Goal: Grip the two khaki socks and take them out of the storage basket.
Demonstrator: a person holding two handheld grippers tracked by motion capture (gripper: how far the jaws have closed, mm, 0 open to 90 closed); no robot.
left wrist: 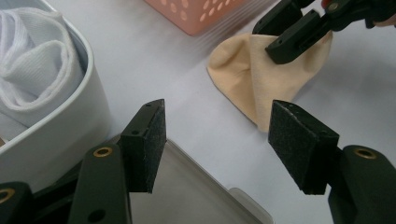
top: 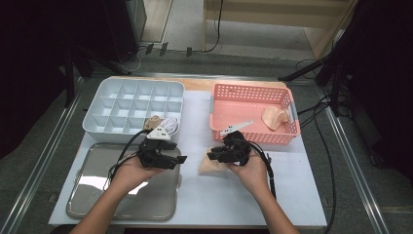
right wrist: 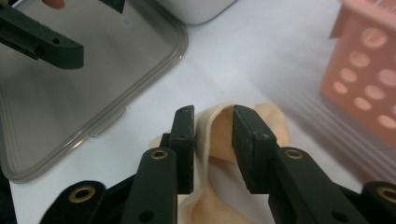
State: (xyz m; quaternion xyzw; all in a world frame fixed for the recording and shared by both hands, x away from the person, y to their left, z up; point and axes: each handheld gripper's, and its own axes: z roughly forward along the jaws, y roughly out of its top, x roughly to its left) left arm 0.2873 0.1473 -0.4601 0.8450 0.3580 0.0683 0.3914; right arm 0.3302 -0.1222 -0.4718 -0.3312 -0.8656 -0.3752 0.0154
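A beige sock [top: 209, 166] lies crumpled on the white table sheet just in front of the pink basket [top: 251, 88]. My right gripper [top: 213, 156] is down on it, jaws partly apart. In the right gripper view a raised fold of the sock [right wrist: 215, 135] stands between the pads [right wrist: 247, 140], and there is a gap beside it, so the right gripper [right wrist: 212, 126] is open. My left gripper [top: 181, 159] is open and empty at the right edge of the metal tray [top: 97, 195]. It points at the sock [left wrist: 252, 79] and the right gripper [left wrist: 299, 32].
A white compartment box [top: 131, 105] stands at the back left, with a rolled white sock [top: 169, 124] and a beige one [top: 155, 121] in its near right cells. The pink basket holds another beige sock [top: 273, 118]. The tray lies at the front left.
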